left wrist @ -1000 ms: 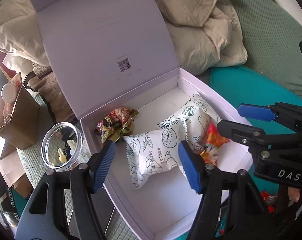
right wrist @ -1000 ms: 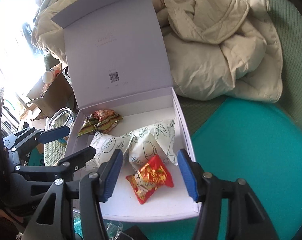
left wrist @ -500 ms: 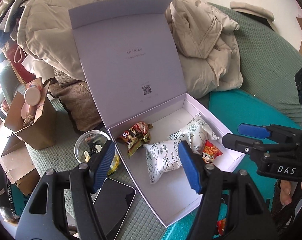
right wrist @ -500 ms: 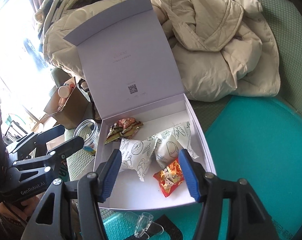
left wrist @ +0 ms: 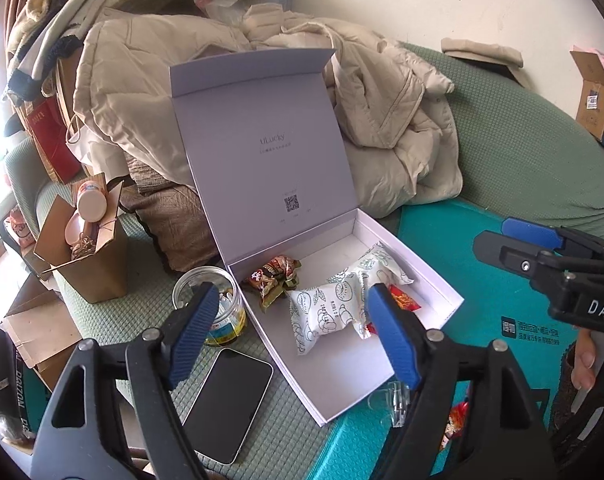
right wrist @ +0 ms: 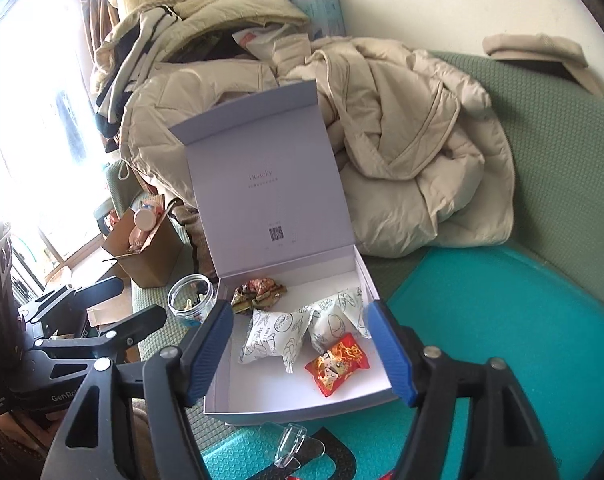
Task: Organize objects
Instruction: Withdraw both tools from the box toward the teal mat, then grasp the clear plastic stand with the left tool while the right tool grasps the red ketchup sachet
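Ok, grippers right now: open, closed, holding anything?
Left gripper: jaws opening, nothing between them.
Right gripper: jaws opening, nothing between them.

Open box [right wrist: 376,396] on the sofa seat [right wrist: 562,208], its lid [right wrist: 262,184] standing at the far edge against a heap of jackets [right wrist: 414,148]. In the box: one snack packet [right wrist: 258,294] in the far left corner, two pouches [right wrist: 302,330] side by side at centre, another packet [right wrist: 338,362] near right. Left of the box a jar [left wrist: 206,292], with a phone [left wrist: 226,400] nearer. A carton [left wrist: 90,256] lies farther left.
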A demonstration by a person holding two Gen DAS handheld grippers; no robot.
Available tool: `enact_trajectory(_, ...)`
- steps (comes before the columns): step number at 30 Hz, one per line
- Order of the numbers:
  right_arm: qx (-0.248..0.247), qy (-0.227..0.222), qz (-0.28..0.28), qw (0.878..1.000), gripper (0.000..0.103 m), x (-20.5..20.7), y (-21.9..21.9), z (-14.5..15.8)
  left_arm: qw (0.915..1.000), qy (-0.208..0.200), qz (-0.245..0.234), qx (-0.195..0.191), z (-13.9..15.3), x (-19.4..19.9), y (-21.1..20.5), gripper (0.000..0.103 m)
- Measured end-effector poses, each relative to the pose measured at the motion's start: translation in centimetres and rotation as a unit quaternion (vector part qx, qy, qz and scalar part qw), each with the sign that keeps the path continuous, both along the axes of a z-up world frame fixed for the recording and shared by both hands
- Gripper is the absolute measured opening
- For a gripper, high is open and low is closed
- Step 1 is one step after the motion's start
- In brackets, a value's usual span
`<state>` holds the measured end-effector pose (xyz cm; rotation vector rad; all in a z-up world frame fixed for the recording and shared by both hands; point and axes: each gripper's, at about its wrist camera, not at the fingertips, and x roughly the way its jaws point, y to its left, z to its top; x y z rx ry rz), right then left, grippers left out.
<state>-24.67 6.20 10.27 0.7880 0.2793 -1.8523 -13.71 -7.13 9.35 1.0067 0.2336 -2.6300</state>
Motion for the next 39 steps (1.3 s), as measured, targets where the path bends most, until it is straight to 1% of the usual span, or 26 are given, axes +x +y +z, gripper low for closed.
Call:
enact_trajectory(3, -0.012, 0.015, -0.004, 1.000, 0.072, 1.0, 1.2, 0.9, 0.9999, 0.008, -0.010, 0.002, 0.5, 0.8, 0.5, 0.079)
enact_trajectory(6, -0.017, 0.042, -0.018, 0.999, 0.072, 2.2, 2.6, 1.7, 0.9997, 0.015, -0.020, -0.002, 0.8, 1.6, 1.1, 0.080)
enact_trajectory(9, -0.009, 0.068, -0.033, 0.997, 0.072, 3.3, 3.8, 2.0, 0.9993, 0.019, -0.030, -0.009, 0.7, 2.4, 1.7, 0.081)
enact_trajectory(13, 0.006, 0.081, -0.044, 0.996, 0.072, 4.7, 5.3, 1.9, 0.9988, 0.022, -0.041, -0.015, 0.4, 3.5, 2.4, 0.081)
enact_trajectory(16, 0.014, 0.087, -0.051, 0.995, 0.072, 5.6, 6.3, 1.5, 0.9982, 0.021, -0.055, -0.011, 0.0, 4.1, 2.9, 0.081)
enact_trajectory(20, 0.024, 0.080, -0.061, 0.995, 0.072, 6.3, 7.4, 0.5, 0.9976, 0.022, -0.065, 0.000, -0.4, 4.7, 3.3, 0.081)
enact_trajectory(26, 0.043, 0.069, -0.068, 0.994, 0.072, 6.5, 8.4, -2.2, 0.9976, 0.012, -0.067, 0.014, -1.9, 4.9, 3.8, 0.081)
enact_trajectory(34, 0.055, 0.044, -0.070, 0.995, 0.072, 5.6, 9.9, -5.6, 0.9968, -0.011, -0.072, 0.034, -4.6, 4.1, 4.7, 0.081)
enact_trajectory(39, 0.075, 0.029, -0.087, 0.993, 0.072, 4.4, 10.9, -8.1, 0.9956, -0.033, -0.074, 0.046, -6.8, 3.2, 5.6, 0.081)
